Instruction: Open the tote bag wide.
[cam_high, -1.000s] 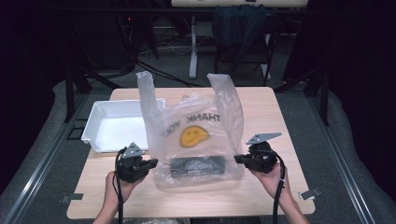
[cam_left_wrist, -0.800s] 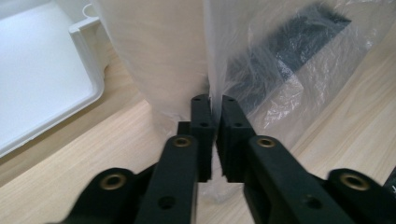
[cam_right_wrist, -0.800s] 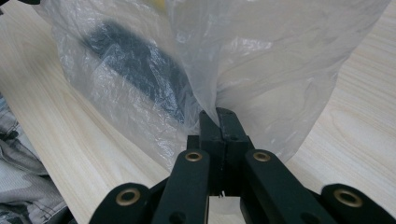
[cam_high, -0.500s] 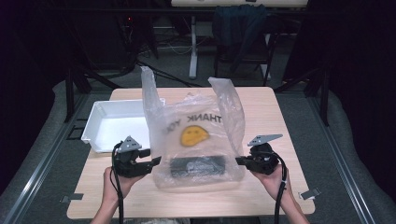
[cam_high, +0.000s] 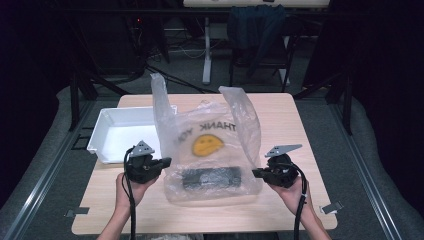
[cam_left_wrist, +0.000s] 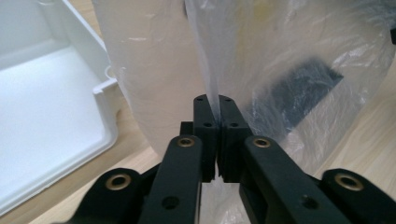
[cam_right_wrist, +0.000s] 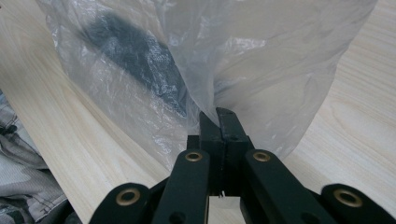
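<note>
Both grippers, left (cam_high: 162, 162) and right (cam_high: 257, 173), are clamped on the bag (cam_high: 210, 145) mid-frame; flimsy, slippery film, so pinch the side folds.

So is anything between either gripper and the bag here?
Nothing visible. The left gripper is shut on the bag at its left edge, having just reopened and closed again, film between the pads; the right gripper is shut on its right edge.
</note>
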